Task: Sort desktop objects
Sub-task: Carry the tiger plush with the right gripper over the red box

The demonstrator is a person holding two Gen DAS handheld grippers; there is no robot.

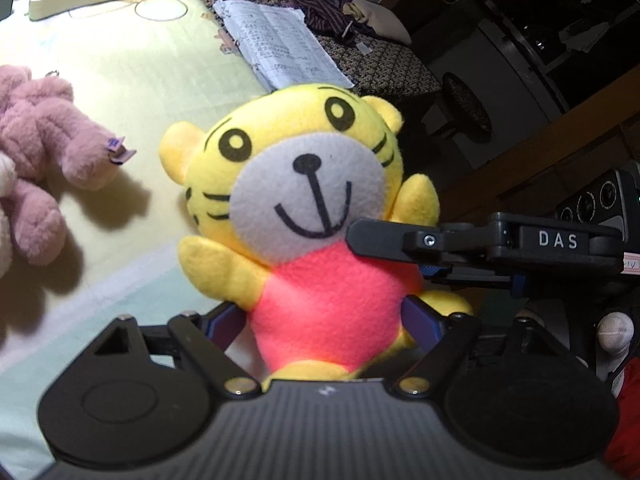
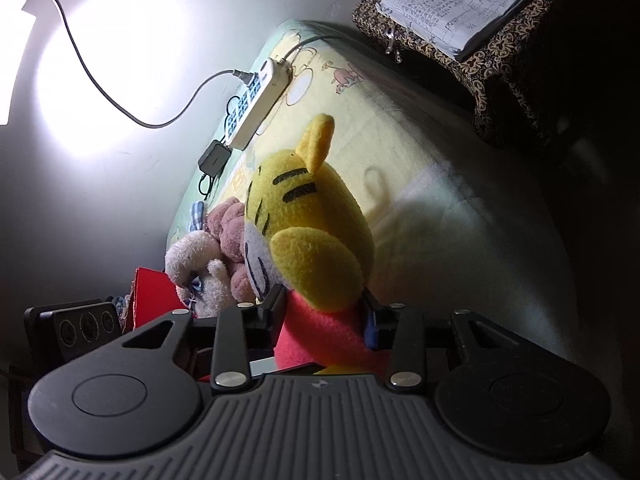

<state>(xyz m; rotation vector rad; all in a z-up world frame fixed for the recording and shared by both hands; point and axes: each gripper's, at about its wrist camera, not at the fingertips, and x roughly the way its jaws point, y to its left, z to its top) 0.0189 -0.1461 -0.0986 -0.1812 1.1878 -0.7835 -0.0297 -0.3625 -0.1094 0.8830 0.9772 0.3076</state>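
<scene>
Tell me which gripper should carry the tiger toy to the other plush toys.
Probably left. The left gripper has its fingers on both sides of the tiger, and the pink plush lies on its side.

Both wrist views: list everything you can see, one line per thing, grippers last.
tiger plush: 1, yellow with pink-red body, held upright between both grippers at the table's edge.
pink plush: 1, dusty pink, lying on the table.
white plush: 1, cream, lying against the pink plush.
power strip: 1, white, on the table near the wall, cable plugged in.
black adapter: 1, beside the power strip.
notebook: 1, white handwritten pages, on a patterned cushion beyond the table.
red object: 1, kind unclear, by the white plush.
table: 1, pale yellow printed cover.
left gripper: 1, black, clamping the tiger's body.
right gripper: 1, black, clamping the tiger from its side.
</scene>
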